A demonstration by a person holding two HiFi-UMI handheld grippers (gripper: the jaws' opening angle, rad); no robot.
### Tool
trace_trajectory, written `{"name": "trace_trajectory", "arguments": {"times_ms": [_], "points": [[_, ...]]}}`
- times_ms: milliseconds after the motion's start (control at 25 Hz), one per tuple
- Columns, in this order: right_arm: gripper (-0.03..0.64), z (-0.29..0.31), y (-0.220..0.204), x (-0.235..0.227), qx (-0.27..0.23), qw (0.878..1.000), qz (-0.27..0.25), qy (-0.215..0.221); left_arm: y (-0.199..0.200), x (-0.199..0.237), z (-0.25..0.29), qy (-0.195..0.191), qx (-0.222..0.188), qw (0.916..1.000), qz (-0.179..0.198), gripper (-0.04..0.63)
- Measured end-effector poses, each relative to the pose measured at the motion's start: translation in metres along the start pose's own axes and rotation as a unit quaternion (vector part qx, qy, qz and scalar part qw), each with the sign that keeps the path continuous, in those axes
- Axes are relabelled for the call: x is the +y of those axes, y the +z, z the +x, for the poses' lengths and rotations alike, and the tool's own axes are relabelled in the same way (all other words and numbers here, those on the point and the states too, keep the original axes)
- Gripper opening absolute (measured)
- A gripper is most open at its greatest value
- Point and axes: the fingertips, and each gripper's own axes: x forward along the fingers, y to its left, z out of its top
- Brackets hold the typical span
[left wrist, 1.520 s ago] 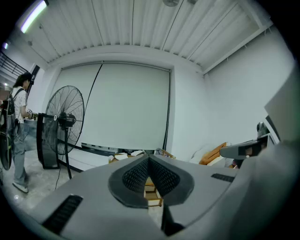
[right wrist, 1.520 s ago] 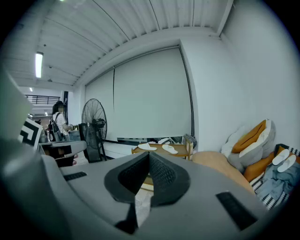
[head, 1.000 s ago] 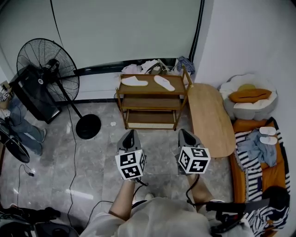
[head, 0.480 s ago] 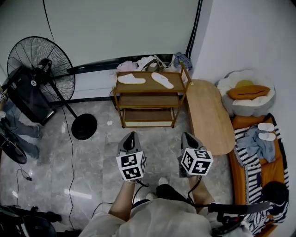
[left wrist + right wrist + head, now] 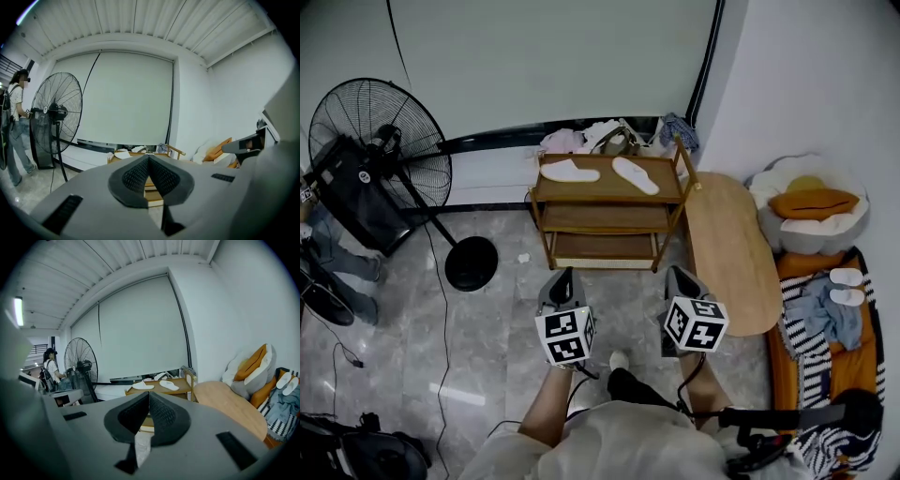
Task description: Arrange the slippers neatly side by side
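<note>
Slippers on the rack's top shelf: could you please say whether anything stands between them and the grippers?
Nothing visible does: only floor lies between the left gripper, the right gripper and the rack holding the slippers.

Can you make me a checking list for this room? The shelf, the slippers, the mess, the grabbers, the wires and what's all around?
Surface: wooden rack, three shelves; the slippers lie on top.
Job's things: left slipper and right slipper, apart and angled, not side by side.
Clutter: heap of clothes behind the rack.
Grippers: left gripper and right gripper both shut, empty, short of the rack.
Cables: black cable down the wall corner.
Surroundings: standing fan, oval wooden table, cushions, second white pair far right.
</note>
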Motion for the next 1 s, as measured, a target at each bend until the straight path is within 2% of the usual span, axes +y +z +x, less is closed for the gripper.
{"name": "trace_trajectory", "arguments": {"times_ms": [280,760,1000], "points": [[0.034,0.056,0.031,-0.01,0.002,1.0,0.004,0.021,0.03,0.002,0.053,0.013,-0.006,0.9996,0.026,0.005],[0.034,0.141,0.062,-0.052,0.026,0.999,-0.007,0.026,0.05,0.003,0.148,0.033,-0.007,0.9991,0.026,0.005],[0.034,0.183,0.082,-0.068,0.015,0.999,0.004,0.031,0.062,0.004,0.19,0.041,-0.012,0.9987,0.028,0.005]]}}
